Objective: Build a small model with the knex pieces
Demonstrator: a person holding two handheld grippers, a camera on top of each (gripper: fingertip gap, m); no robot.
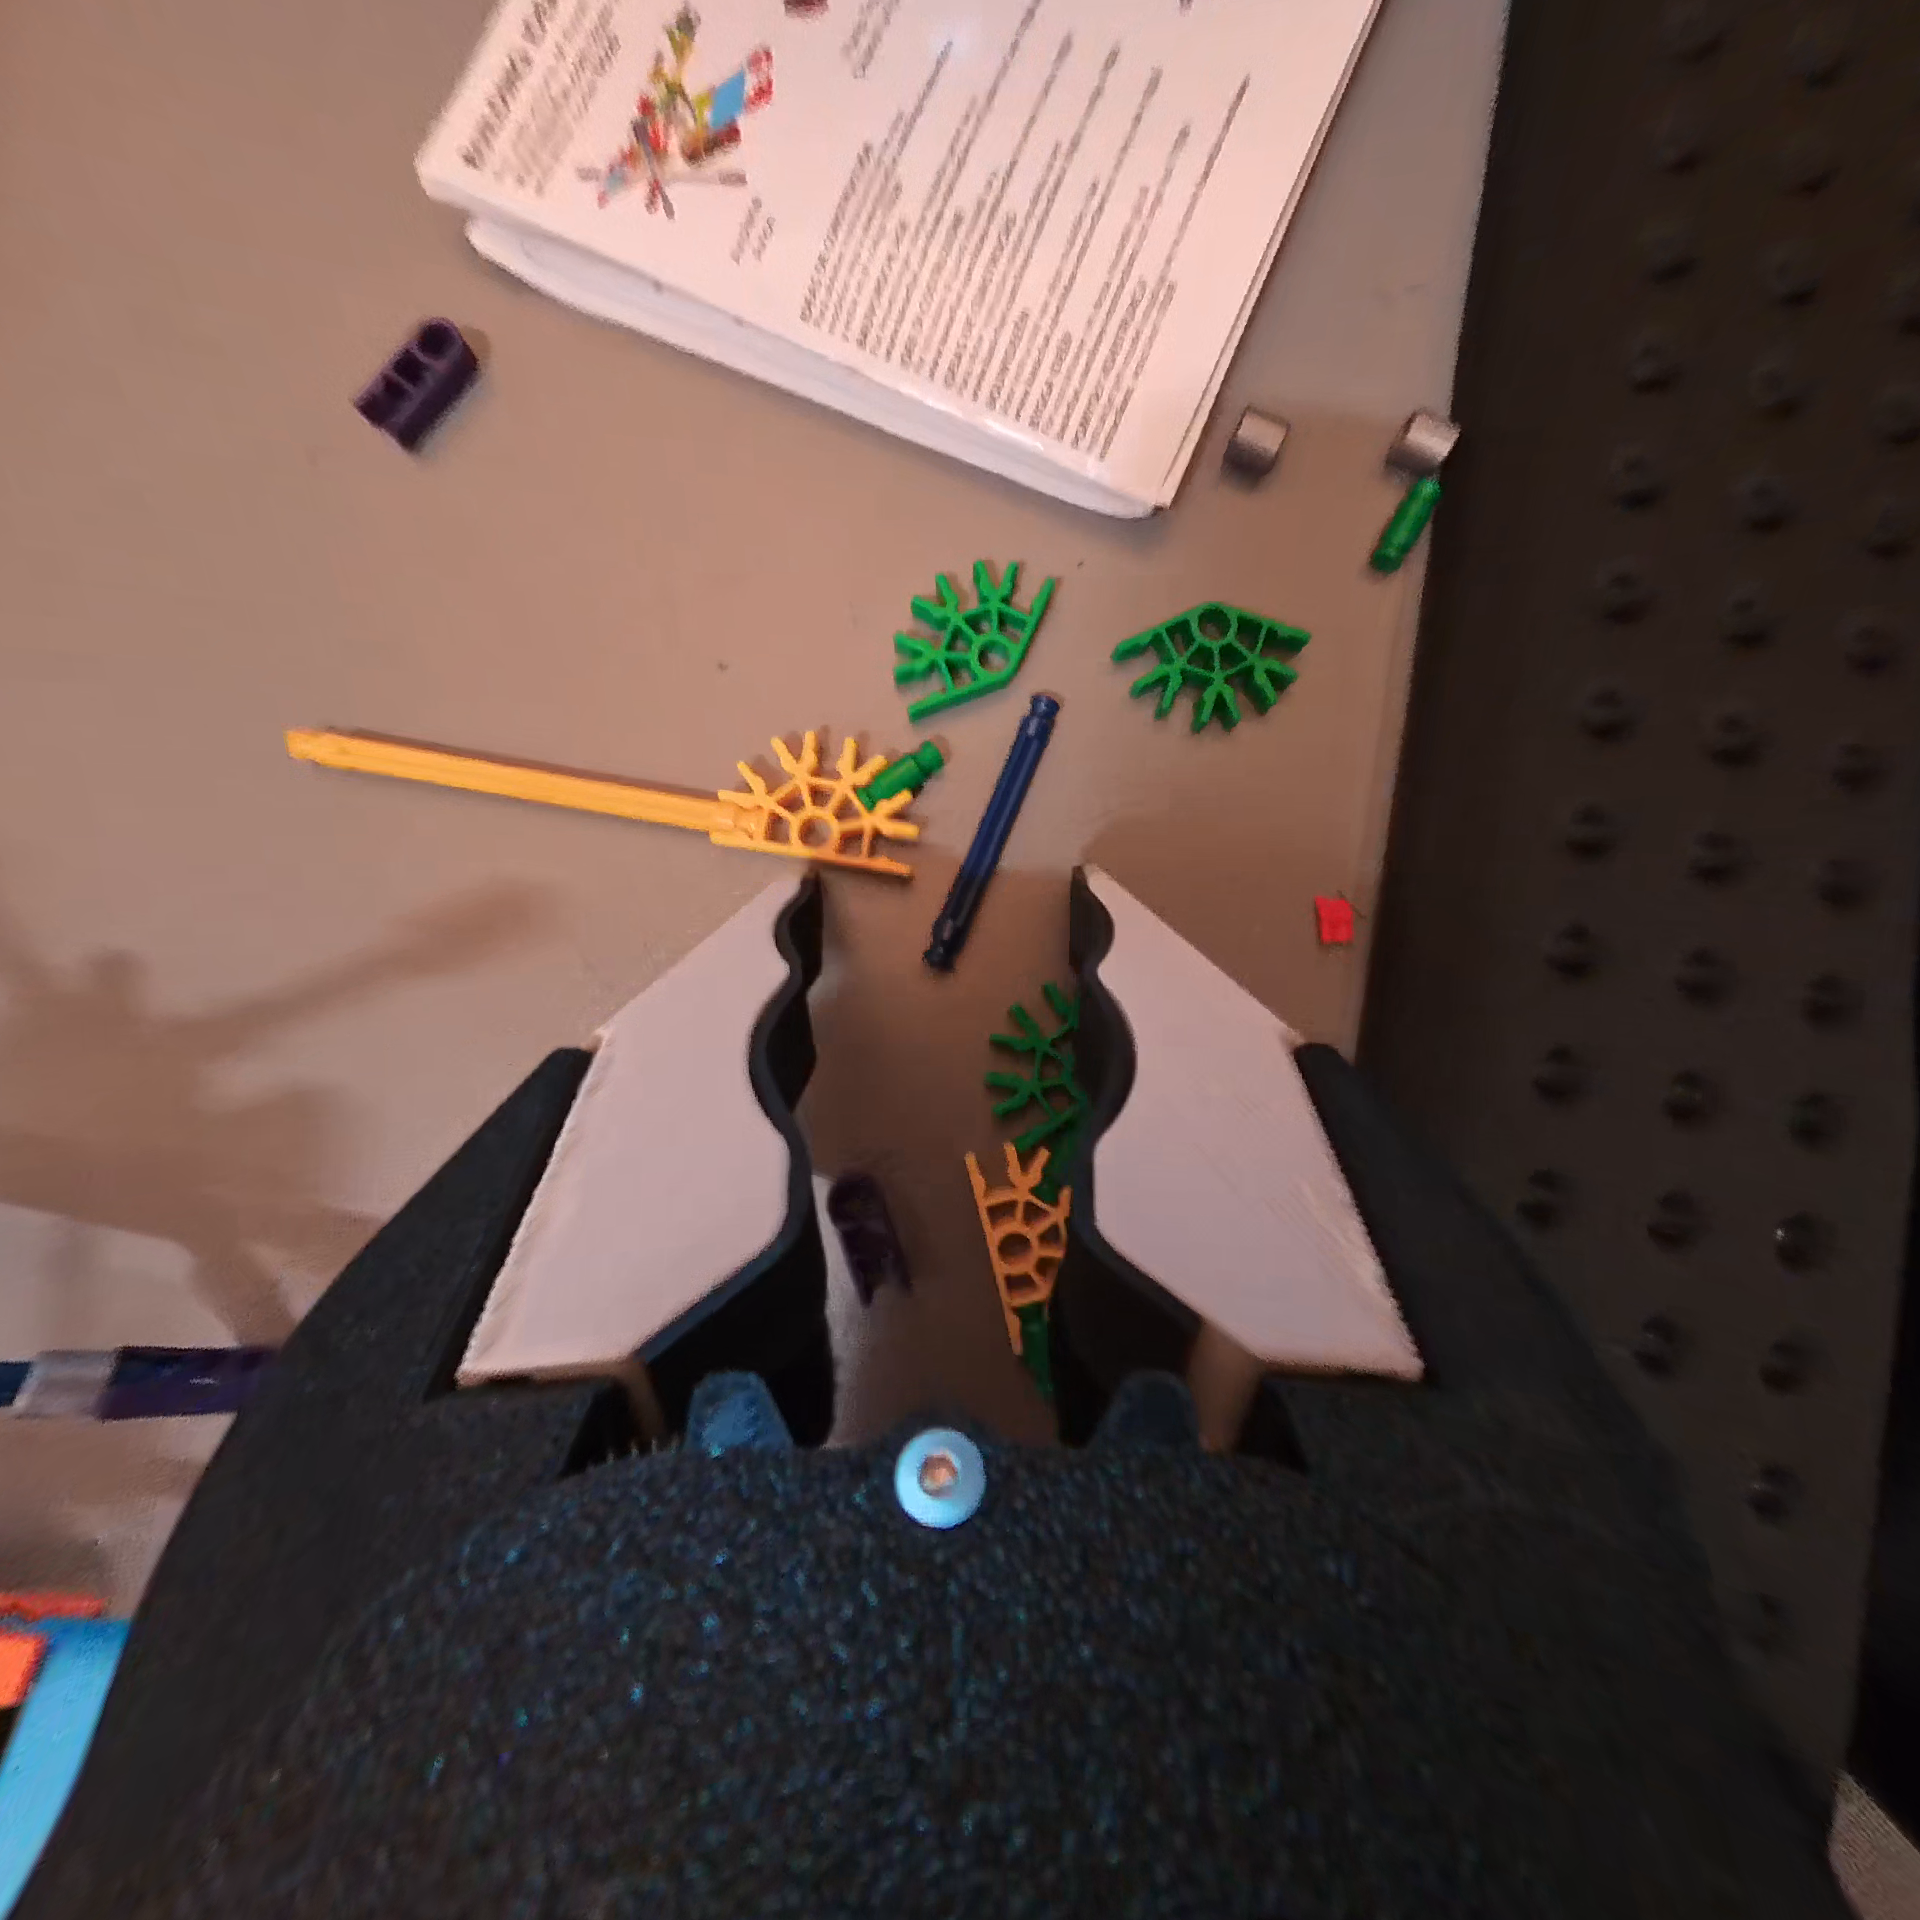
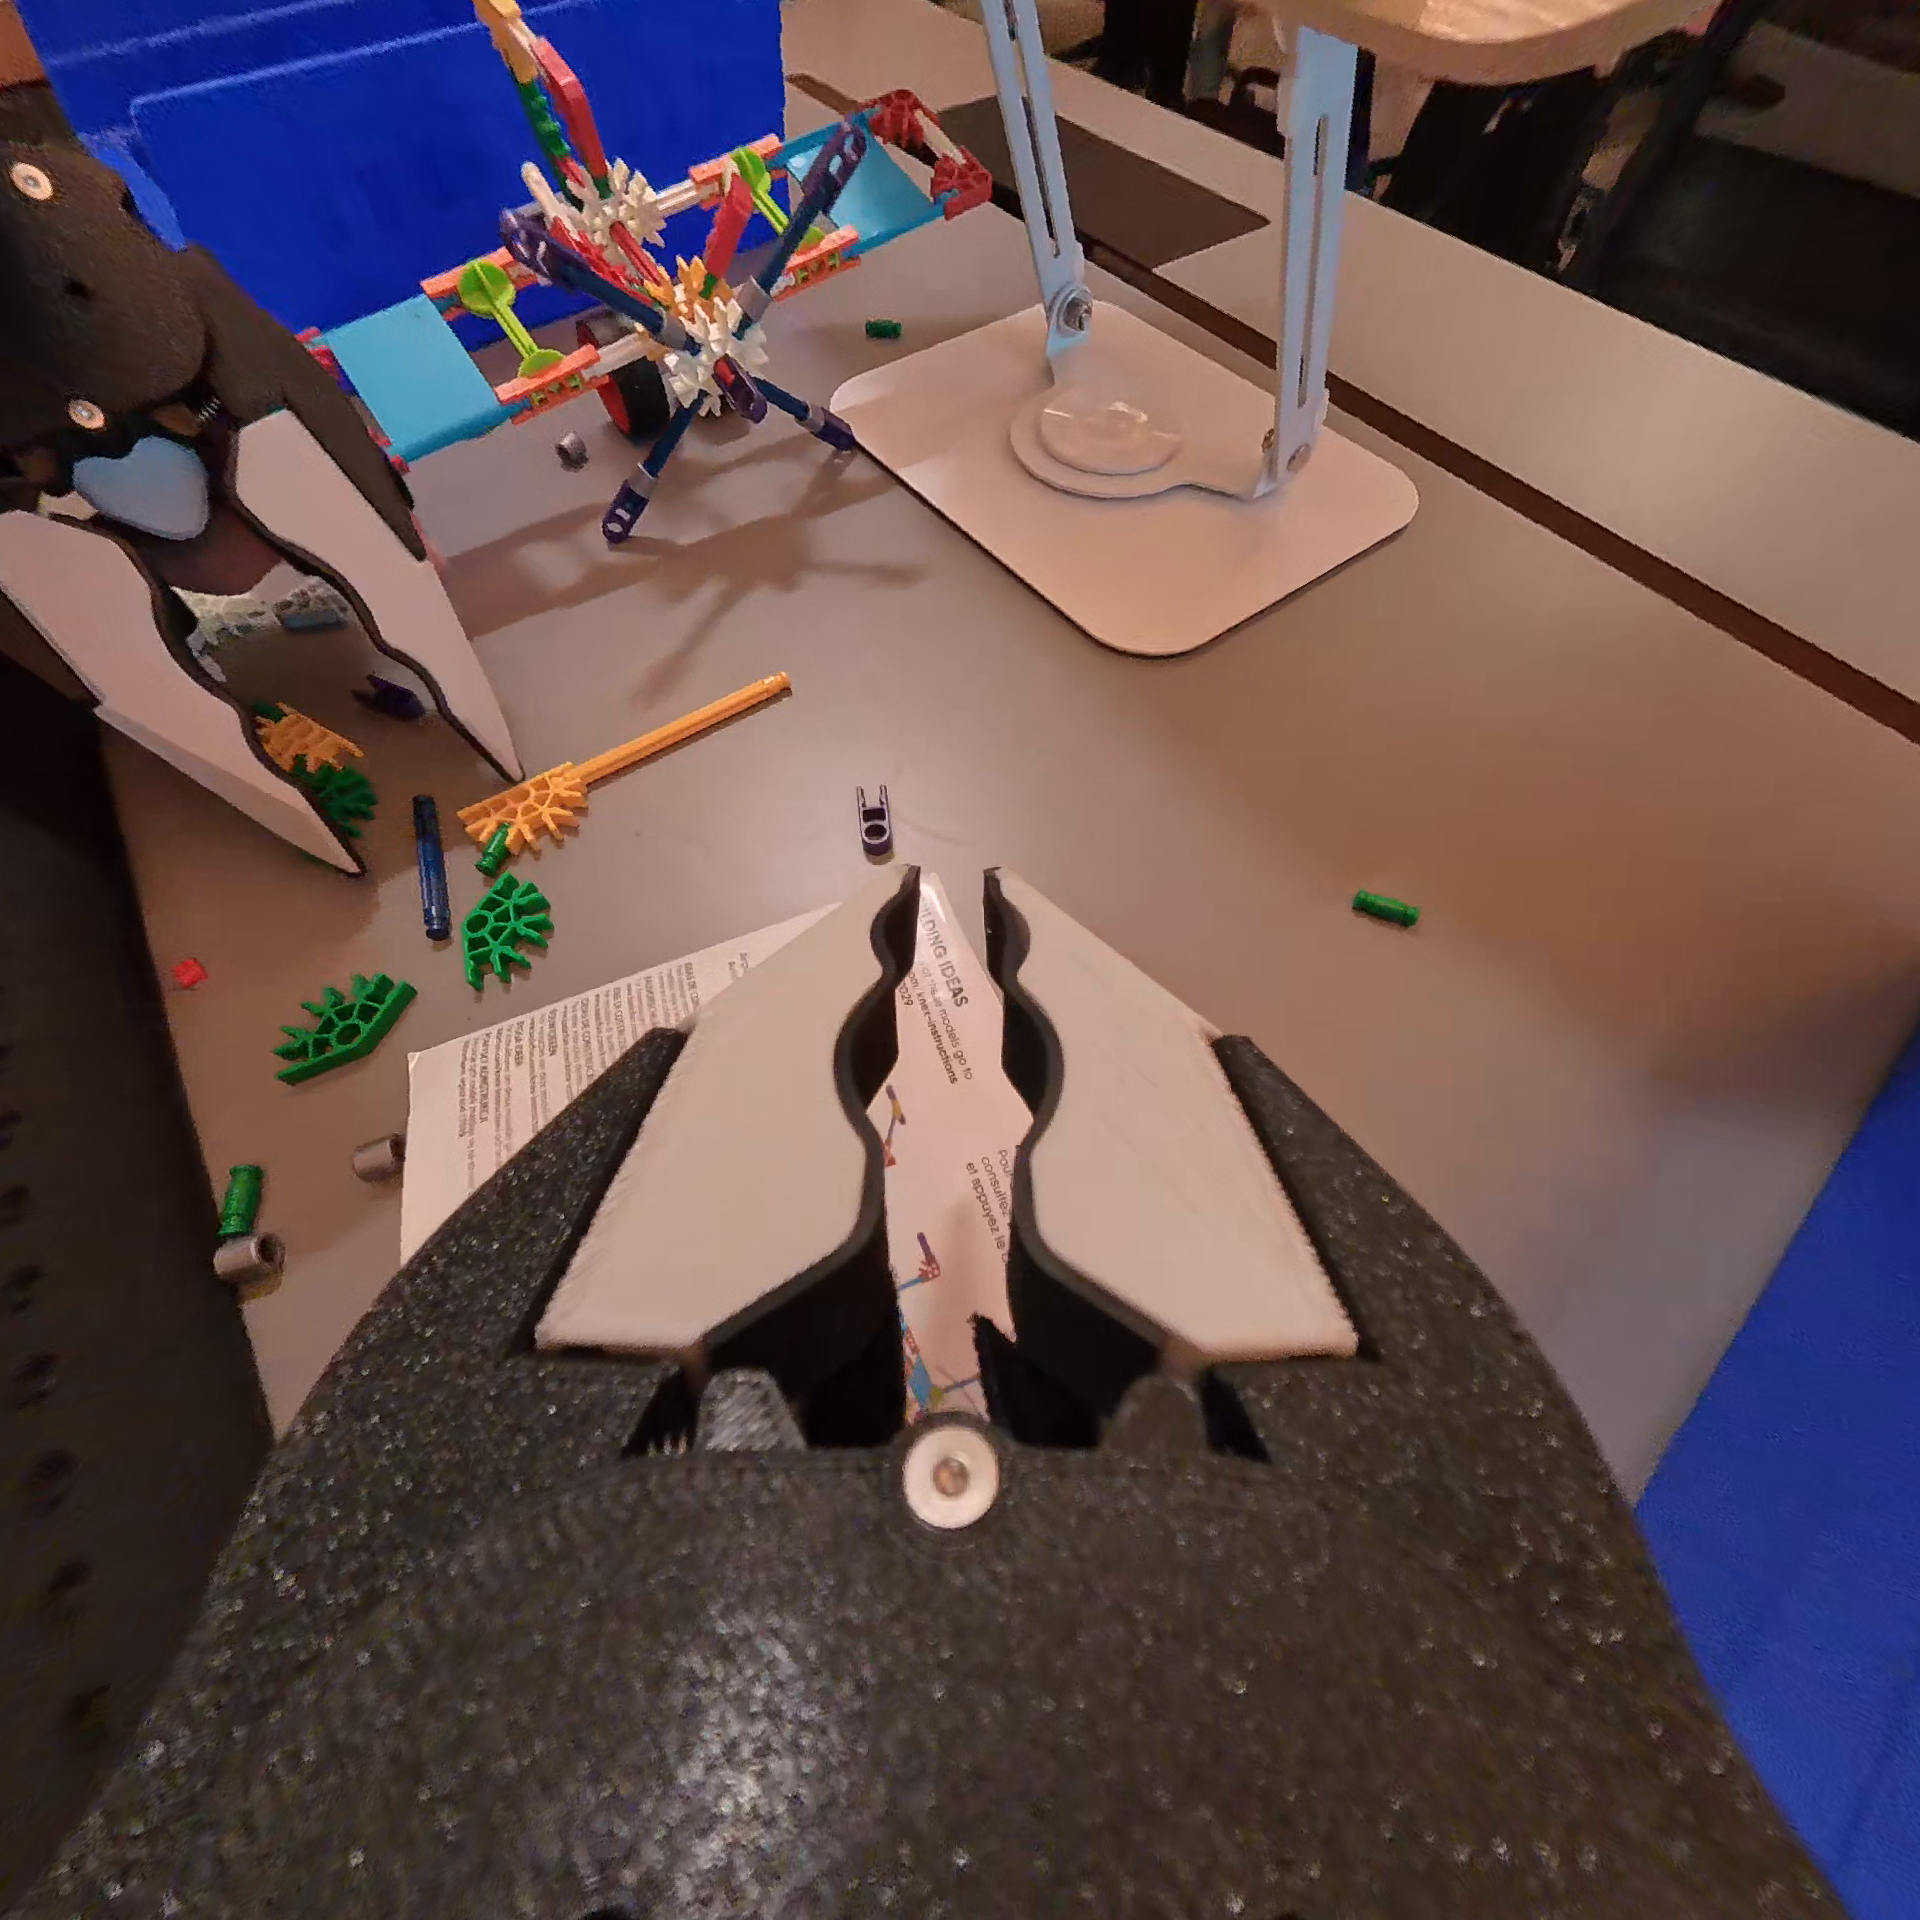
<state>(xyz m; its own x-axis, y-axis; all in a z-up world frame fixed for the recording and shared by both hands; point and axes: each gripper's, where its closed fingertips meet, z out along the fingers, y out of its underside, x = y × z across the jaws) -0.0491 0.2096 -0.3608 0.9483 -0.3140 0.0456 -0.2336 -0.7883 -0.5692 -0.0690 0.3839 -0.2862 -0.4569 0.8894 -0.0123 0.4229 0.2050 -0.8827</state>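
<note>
My left gripper (image 1: 945, 883) is open and empty, low over the grey table. A dark blue rod (image 1: 992, 831) lies just past its fingertips. Between its fingers lie a green connector (image 1: 1034, 1060), a yellow connector (image 1: 1023, 1236) and a purple piece (image 1: 862, 1236). A yellow rod joined to a yellow connector (image 1: 810, 810) lies just left of the tips. My right gripper (image 2: 951, 883) is empty, its jaws a narrow gap apart, above a white booklet (image 2: 468, 1091). A purple clip (image 2: 876, 821) lies just beyond its tips. The left gripper (image 2: 436, 821) shows at the left of the right wrist view.
Two green connectors (image 1: 971, 639) (image 1: 1210, 660), grey spacers (image 1: 1255, 442), short green rods (image 1: 1403, 525) and a purple clip (image 1: 416, 384) lie scattered. A black perforated board (image 1: 1662, 727) borders the table. A colourful built model (image 2: 644, 281), a blue bin (image 2: 364, 135) and a white stand base (image 2: 1132, 499) stand farther back. Some 20 cm of space lies between my two pairs of fingers. The purple clip (image 2: 876, 821) sits 11 cm or so from the ends of my right fingers. My left wrist view (image 1: 416, 384) looks at it from another angle.
</note>
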